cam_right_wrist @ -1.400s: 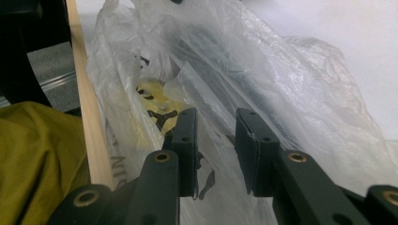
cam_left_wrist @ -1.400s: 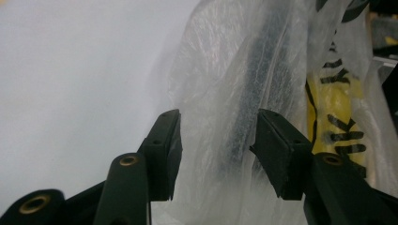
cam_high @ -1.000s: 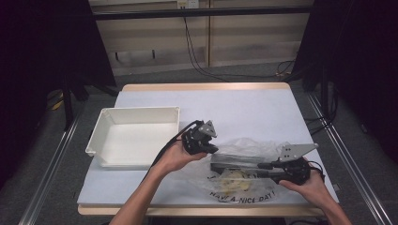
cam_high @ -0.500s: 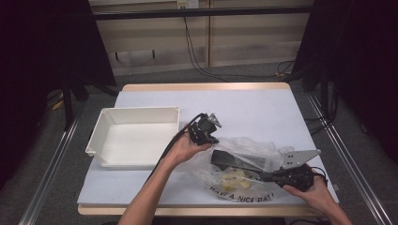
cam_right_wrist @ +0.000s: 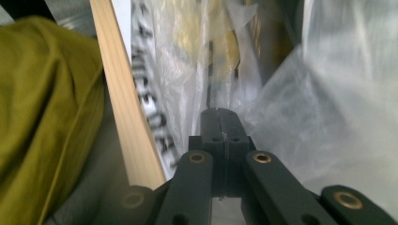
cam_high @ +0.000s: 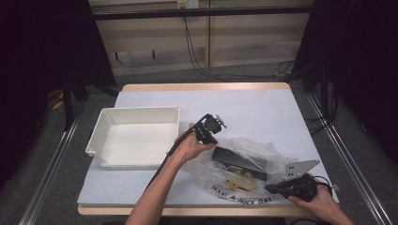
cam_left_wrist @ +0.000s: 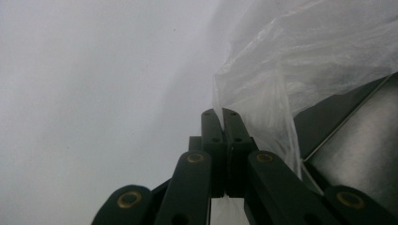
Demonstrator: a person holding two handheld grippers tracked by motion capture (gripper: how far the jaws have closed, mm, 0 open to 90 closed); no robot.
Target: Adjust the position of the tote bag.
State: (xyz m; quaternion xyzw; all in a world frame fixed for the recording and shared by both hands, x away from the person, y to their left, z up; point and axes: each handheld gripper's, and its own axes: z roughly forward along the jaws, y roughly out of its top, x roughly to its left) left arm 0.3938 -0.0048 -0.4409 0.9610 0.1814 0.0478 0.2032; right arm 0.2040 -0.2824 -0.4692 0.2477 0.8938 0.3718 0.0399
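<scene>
A clear plastic bag [cam_high: 263, 154] printed with black letters lies at the table's front right. Inside it are a flat black box [cam_high: 239, 164] and a yellowish item [cam_high: 237, 183]. My left gripper [cam_high: 209, 138] is at the bag's far left corner; in the left gripper view it [cam_left_wrist: 224, 112] is shut on the film of the bag [cam_left_wrist: 291, 70], with the dark box [cam_left_wrist: 352, 140] to the right. My right gripper [cam_high: 270, 189] is at the bag's near right edge. In the right gripper view it [cam_right_wrist: 220, 112] is shut, with the bag's film [cam_right_wrist: 328, 93] around its tips.
An empty white tray [cam_high: 136, 110] stands on the left of the white table [cam_high: 253, 108]. The wooden front edge [cam_right_wrist: 122, 108] runs close to the right gripper, with an olive-green garment [cam_right_wrist: 42, 93] beyond it. Dark floor and cables surround the table.
The left gripper has moved away from the person and slightly right. The right gripper has drawn back toward the front edge. The bag is stretched wider between them.
</scene>
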